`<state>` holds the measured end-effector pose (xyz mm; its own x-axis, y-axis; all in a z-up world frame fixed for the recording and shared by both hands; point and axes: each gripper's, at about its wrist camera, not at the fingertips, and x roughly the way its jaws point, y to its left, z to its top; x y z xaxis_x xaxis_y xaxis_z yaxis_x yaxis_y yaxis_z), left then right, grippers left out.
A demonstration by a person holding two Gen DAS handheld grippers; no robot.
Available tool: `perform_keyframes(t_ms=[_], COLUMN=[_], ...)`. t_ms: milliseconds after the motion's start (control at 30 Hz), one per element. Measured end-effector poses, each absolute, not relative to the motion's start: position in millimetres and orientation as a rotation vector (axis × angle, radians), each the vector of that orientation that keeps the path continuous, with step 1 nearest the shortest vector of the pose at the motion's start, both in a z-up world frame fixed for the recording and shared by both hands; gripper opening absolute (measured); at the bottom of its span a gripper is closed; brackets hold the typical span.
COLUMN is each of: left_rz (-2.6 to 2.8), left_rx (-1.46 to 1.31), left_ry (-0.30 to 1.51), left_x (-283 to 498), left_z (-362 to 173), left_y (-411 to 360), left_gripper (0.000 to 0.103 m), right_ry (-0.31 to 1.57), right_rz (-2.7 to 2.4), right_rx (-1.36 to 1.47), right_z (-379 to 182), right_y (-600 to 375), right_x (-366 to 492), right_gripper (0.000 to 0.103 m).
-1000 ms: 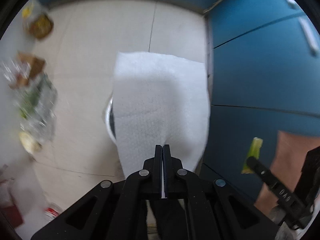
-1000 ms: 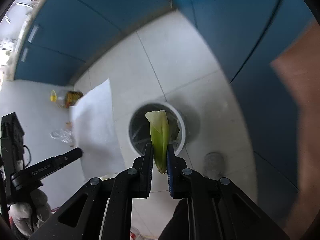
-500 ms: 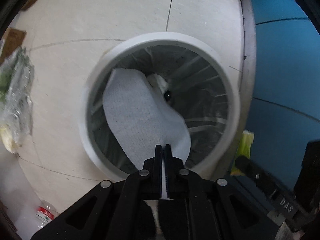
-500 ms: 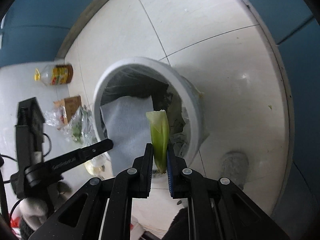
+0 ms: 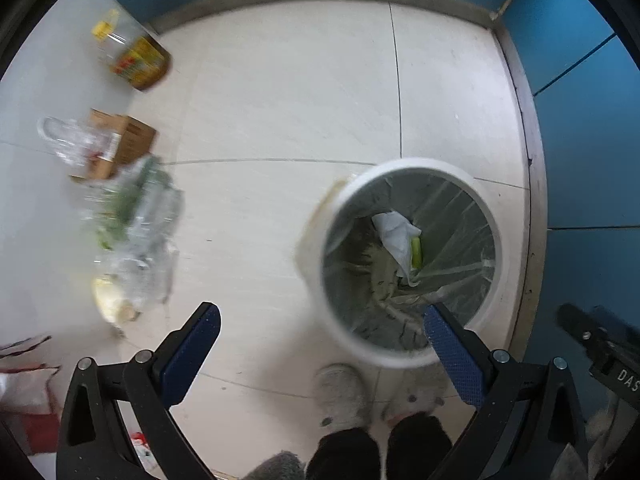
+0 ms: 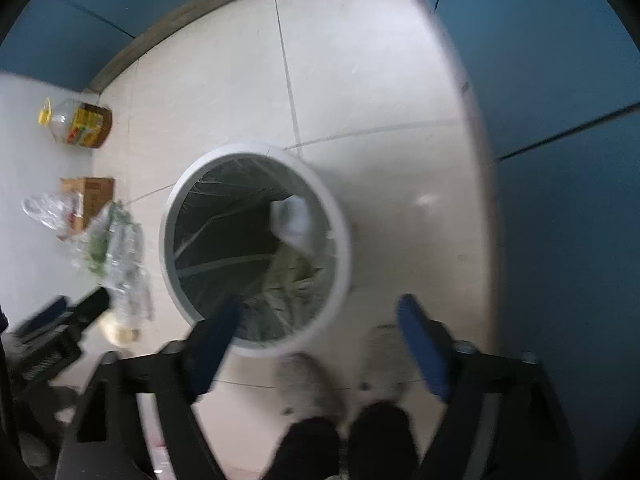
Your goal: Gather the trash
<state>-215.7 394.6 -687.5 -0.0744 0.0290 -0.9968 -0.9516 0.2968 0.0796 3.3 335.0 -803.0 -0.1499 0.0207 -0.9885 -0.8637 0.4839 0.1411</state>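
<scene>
**Both claws empty above the bin**

The left claw [image 5: 320, 328] and right claw [image 6: 316, 328] point straight down, jaws just opened wide, nothing between them. The paper towel [image 5: 394, 234] and green leaf [image 5: 416, 252] lie inside the bin [image 5: 494, 236]. Remaining trash, a pile of plastic wrap [image 5: 132, 220] beside a cardboard box [image 5: 128, 142], lies on the floor [image 5: 280, 100] to the left, nearer the left claw.

Soft, even daylight, brightest on the pale floor tiles [image 5: 288, 92]. Fisheye bending curves every edge, with black corners. The right wrist view is smeared by motion blur; the left is sharper, though its plastic litter [image 5: 132, 224] blurs.
</scene>
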Motion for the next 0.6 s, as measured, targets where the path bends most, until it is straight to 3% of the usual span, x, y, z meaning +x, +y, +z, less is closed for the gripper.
perform_keyframes(t_ms=[167,600], left_rz=[1.080,1.065], left_rx=[-0.871,-0.836], left_ry=[1.361,1.232], left_x=[-223.4,-237.3], left_z=[-598.7,-374.3], left_y=[379.0,328.4], left_gripper=[0.103,0.103], right_ry=[1.383,1.225], right_rz=[0.913,0.972], right_rx=[-0.842,-0.815], right_z=[-708.9,-443.3], right_y=[326.5,276.0], right_x=[-15.2,-68.5], right_gripper=[0.101,0.101])
